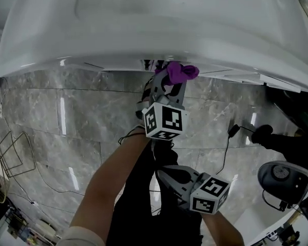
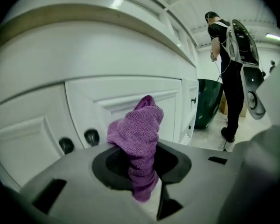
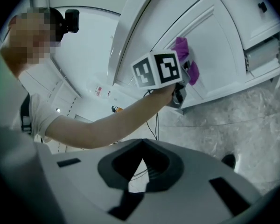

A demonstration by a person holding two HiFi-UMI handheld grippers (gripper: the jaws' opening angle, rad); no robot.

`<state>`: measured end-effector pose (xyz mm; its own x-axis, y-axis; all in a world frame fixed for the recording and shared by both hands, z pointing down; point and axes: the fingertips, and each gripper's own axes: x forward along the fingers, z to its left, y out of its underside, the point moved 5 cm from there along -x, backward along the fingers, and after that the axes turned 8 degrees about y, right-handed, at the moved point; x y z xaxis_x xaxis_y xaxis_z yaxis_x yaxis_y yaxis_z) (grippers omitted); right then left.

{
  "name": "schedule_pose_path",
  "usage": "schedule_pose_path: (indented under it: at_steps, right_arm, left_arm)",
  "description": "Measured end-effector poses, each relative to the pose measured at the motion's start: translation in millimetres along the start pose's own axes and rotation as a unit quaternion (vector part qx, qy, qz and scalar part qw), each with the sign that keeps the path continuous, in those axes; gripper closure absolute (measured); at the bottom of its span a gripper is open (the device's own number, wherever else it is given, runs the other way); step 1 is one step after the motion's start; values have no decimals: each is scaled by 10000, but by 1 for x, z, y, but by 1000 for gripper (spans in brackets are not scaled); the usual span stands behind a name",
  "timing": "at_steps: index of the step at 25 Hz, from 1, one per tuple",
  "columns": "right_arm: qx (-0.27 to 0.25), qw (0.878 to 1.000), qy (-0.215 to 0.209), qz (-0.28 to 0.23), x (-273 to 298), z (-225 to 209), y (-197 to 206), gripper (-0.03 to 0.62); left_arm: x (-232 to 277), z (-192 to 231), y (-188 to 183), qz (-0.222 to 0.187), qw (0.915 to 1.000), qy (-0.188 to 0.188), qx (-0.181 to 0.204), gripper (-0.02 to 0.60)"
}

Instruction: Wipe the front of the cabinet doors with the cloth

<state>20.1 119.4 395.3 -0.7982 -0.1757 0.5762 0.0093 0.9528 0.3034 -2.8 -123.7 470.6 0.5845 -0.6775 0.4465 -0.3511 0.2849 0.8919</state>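
A purple cloth is bunched in my left gripper, which is shut on it. The cloth is held up at the white cabinet door just under the sink counter's edge. In the left gripper view the cloth stands out of the jaws in front of the panelled door, close to two dark knobs. My right gripper hangs lower and nearer my body, shut and empty. Its own view shows the cloth against the door.
The white sink counter overhangs the doors. Below lies grey marble floor with cables and a wire rack at the left. A round grey machine stands at the right. A person stands farther along the cabinets beside a dark green bin.
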Motion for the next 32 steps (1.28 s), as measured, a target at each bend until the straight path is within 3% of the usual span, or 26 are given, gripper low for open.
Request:
schedule_pose_path:
  at_steps: [4,8,12,21,23,28,30,32]
  right_arm:
    - [-96,9999,-21,63,4,-1,9,585]
    - [184,9996,-186,125,-1,-15,19,585]
    - [343,9988,-286,201,-7,-41,21,585]
    - [447,9986,-278,91,-25,-96,12,585]
    - [473,9986,-234,84,-29,-104,12,585]
    - [450,9988,-193,23,-43,-99,8,585]
    - [441,9987,-249,26,-50,-87,7,585]
    - [402,9987,-311,37,-57,-75,3,585]
  left_arm:
    - [12,4,60,555,9973,-70,-466,466]
    - [28,19,106,1005,9899,-346,-943,466]
    - [53,24,138,1398,9836,-417,-1061,466]
    - [100,20,236,2393,9610,-629,-1235,466]
    - [106,18,249,2592,9558,-520,-1285,466]
    - [76,3,234,2755,9519,-141,-1331,466]
    - [46,-16,201,2542,9570,1,-1397,466]
    - [19,-40,145,2125,9694,163,-1220,466]
